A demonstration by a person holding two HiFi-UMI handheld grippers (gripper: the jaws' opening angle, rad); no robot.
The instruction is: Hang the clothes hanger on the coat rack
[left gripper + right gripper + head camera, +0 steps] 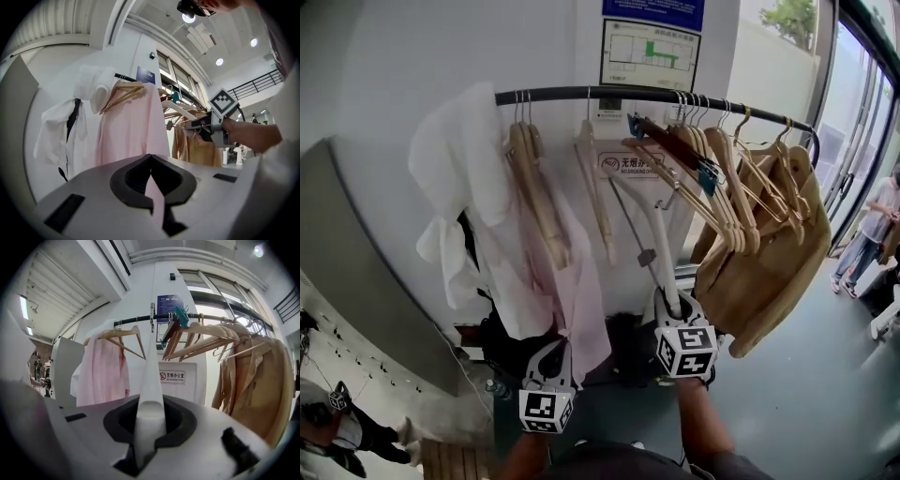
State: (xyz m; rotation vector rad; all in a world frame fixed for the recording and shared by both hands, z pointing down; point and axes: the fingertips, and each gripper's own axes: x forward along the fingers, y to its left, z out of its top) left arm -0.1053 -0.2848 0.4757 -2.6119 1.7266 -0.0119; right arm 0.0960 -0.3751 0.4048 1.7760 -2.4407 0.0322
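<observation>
A white plastic hanger (639,225) slants up from my right gripper (668,305), which is shut on the lower end of one arm. Its top sits just below the black rail of the coat rack (656,94), in a gap between wooden hangers; I cannot make out its hook. In the right gripper view the hanger's arm (151,380) runs from the right gripper (149,430) up toward the rail (206,316). My left gripper (551,364) is shut on the hem of a pink shirt (581,300) that hangs on the rail. A strip of the pink shirt (155,199) shows between its jaws.
Several wooden hangers (712,178) crowd the rail's right half, one with a teal clip (707,176). A tan coat (769,253) hangs at the right end and a white garment (455,187) at the left. A person (872,234) stands by the glass doors at right.
</observation>
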